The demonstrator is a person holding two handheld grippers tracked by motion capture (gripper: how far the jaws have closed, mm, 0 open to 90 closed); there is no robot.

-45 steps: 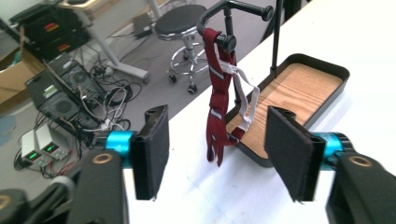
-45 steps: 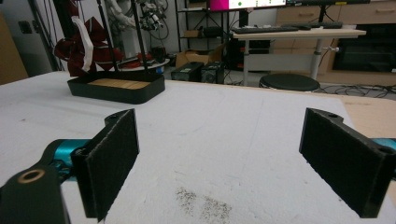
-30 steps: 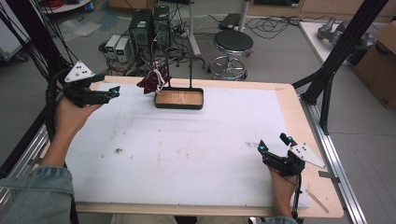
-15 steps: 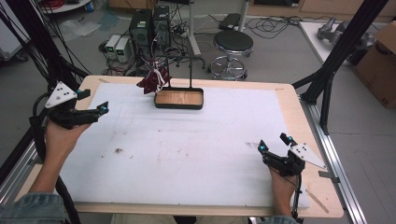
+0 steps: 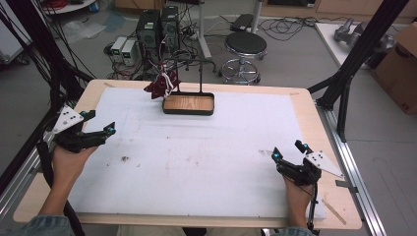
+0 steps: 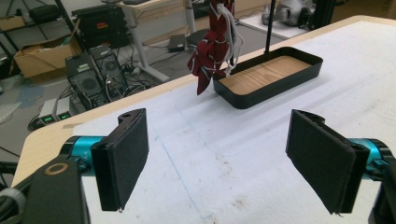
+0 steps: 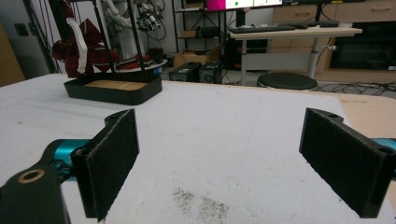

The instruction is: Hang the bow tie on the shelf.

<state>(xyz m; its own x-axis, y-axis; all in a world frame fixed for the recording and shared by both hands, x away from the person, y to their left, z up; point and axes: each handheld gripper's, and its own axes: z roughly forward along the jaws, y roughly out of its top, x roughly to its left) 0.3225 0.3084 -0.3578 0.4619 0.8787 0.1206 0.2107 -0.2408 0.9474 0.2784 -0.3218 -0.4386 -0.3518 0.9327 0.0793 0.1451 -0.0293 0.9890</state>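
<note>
White padding covers the counter (image 5: 196,162) in the high view; a black tray (image 5: 189,103) with a wooden floor sits at its far edge, a dark red cloth (image 5: 161,84) hanging just beside it. The left tool (image 5: 98,126) and right tool (image 5: 287,150) rest at opposite sides, each hand-held. Left gripper view: jaws spread wide, nothing held, tray (image 6: 268,75) ahead. Right gripper view: jaws wide apart, nothing held, tray (image 7: 114,90) far left.

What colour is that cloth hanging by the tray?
Dark red with white straps, the cloth shows best in the left gripper view.
</note>
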